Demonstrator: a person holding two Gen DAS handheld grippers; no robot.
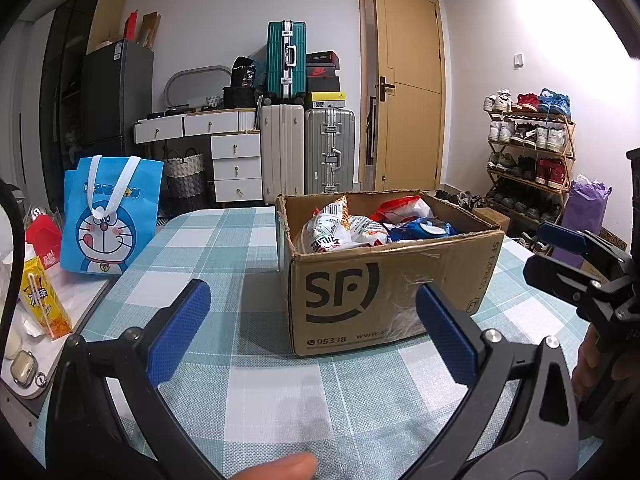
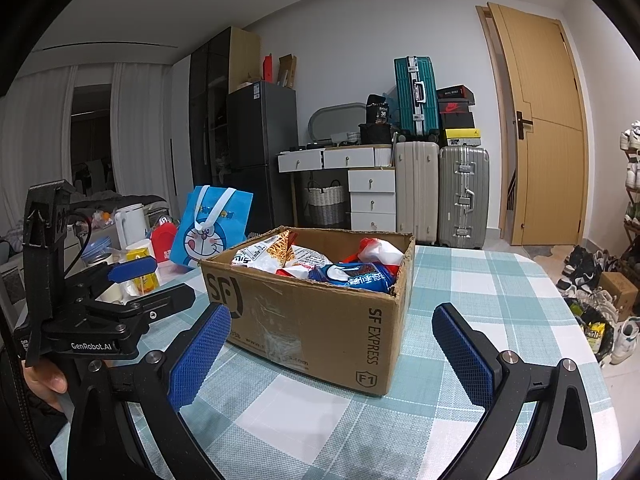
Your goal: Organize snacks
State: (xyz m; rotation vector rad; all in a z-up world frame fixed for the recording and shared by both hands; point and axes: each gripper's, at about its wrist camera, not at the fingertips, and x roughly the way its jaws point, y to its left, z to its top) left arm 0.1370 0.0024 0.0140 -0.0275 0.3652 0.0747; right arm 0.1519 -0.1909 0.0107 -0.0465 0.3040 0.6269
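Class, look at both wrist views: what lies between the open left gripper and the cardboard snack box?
Only bare checked tablecloth separates the left gripper from the cardboard box; the left wrist view shows it best.

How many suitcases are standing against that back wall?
3. A teal suitcase stands on top; below it, a cream suitcase and beside that a grey suitcase. Others may be hidden.

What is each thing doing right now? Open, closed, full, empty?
Cardboard box: open at the top, snack packets inside.
Snack packets: piled in the box, look sealed.
Left gripper: jaws open, holding nothing.
Right gripper: jaws open, holding nothing.
Blue cartoon bag: standing upright; contents hidden.
Yellow drink carton: upright, straw attached.
Door: slightly ajar.
Suitcases: shut, upright.
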